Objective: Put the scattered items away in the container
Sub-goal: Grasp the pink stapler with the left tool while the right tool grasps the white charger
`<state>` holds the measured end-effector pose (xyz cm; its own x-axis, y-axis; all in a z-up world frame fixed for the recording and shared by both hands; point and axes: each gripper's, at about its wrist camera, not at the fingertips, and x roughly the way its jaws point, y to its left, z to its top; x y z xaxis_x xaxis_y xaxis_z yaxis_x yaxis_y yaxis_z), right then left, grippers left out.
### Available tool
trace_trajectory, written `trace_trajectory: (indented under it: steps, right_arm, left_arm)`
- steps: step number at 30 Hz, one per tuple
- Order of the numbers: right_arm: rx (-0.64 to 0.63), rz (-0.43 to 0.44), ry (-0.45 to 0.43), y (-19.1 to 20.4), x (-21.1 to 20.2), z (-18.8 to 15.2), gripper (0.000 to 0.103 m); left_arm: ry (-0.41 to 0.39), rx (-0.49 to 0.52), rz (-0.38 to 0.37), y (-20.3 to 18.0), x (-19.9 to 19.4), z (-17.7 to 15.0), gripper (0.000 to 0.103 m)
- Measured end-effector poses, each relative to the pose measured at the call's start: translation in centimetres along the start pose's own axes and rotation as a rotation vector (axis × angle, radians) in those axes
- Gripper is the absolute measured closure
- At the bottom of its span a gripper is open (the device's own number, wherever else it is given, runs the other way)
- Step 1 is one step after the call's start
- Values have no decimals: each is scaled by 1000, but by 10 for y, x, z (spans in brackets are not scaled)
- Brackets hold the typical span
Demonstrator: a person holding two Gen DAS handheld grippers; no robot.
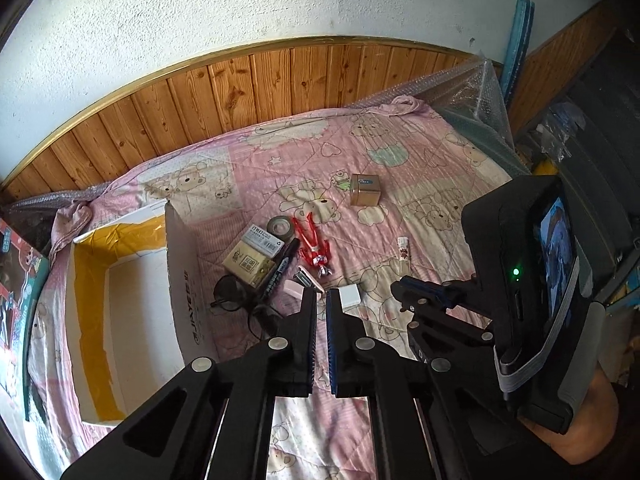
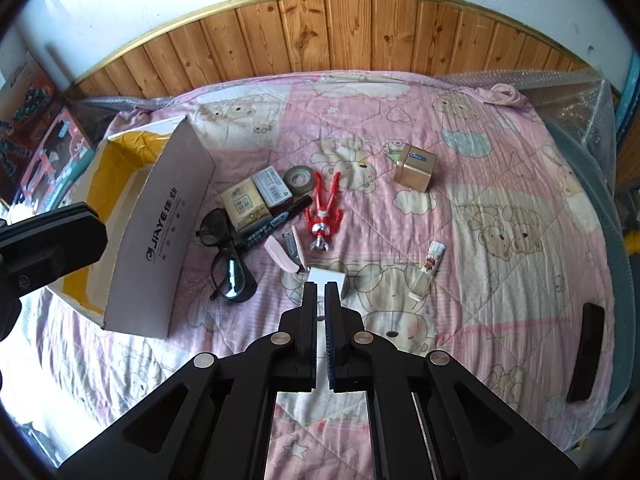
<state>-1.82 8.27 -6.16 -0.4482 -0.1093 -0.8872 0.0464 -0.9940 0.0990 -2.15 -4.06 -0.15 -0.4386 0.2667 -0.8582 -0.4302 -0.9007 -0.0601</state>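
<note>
An open cardboard box [image 1: 184, 280] lies on the pink bedspread at the left, its flap [image 2: 160, 240] standing up. Beside it lie glasses [image 2: 226, 248], a black marker [image 1: 280, 268], two tissue packs [image 2: 244, 204], a tape roll [image 1: 280, 226], a red toy figure [image 2: 324, 212] and a pink stapler [image 2: 282, 258]. A small white box [image 1: 350, 298] rests just past my left gripper [image 1: 320, 292], which is shut and empty. My right gripper [image 2: 321, 285] is shut too, hovering near the white box [image 2: 326, 278]. Farther right lie a gold tin [image 1: 365, 190] and a small tube [image 2: 430, 264].
Wooden panelling [image 2: 360, 28] runs behind the bed. Bubble wrap [image 1: 480, 96] covers the far right corner. Toy cartons [image 2: 36, 132] stand left of the cardboard box. A flat black object [image 2: 586, 352] lies on the bedspread's right edge.
</note>
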Motion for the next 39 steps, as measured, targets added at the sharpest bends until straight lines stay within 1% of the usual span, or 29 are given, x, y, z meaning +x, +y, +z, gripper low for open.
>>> trace_trajectory:
  steps: [5,11,13,15,16,17,18,19,20,22,24,26,30,32,34,36,39]
  right_arm:
    - [-21,1,-7,7,-2,7,100]
    - [-35,14,-1,10,3,10,100]
    - [-43,15,-7,12,3,11,99]
    - [-41,6,-11,11,5,14,95]
    - [-43,7,-7,11,7,15,90]
    - [-36,1,-7,9,9,15,71]
    - [-29,-1,-9,7,11,16,55]
    - [-23,0,-4,4,14,16,54]
    - [-12,2,7,1,18,15,54]
    - [20,25,41,-8,30,13,54]
    - [64,42,77,-18,44,10,54]
    - [111,48,117,-31,60,6,54]
    - [191,65,182,-55,86,-2,54]
    - [237,95,212,-65,98,-4,54]
    - [278,129,235,-73,108,-6,54]
    - [284,173,255,-71,117,-7,54]
    - [227,173,286,-59,135,-6,54]
  left_arm:
    - [6,-28,-18,8,6,2,103]
    - [22,-50,-7,13,14,2,103]
    - [25,-54,3,15,15,3,103]
    - [32,-58,17,16,18,4,103]
    - [37,-64,18,18,21,5,101]
    - [43,-70,20,20,23,5,98]
    - [51,-76,21,22,27,6,88]
    - [59,-83,18,24,30,6,81]
    - [65,-91,20,26,33,6,66]
    - [72,-106,24,30,41,5,59]
    - [86,-118,30,37,55,3,57]
    - [106,-160,29,51,73,-2,56]
    - [203,-268,-39,78,118,-21,56]
    - [247,-291,-57,82,137,-28,56]
    - [273,-309,-93,82,153,-32,56]
    - [298,-337,-129,82,167,-34,56]
    - [330,-373,-176,83,187,-34,56]
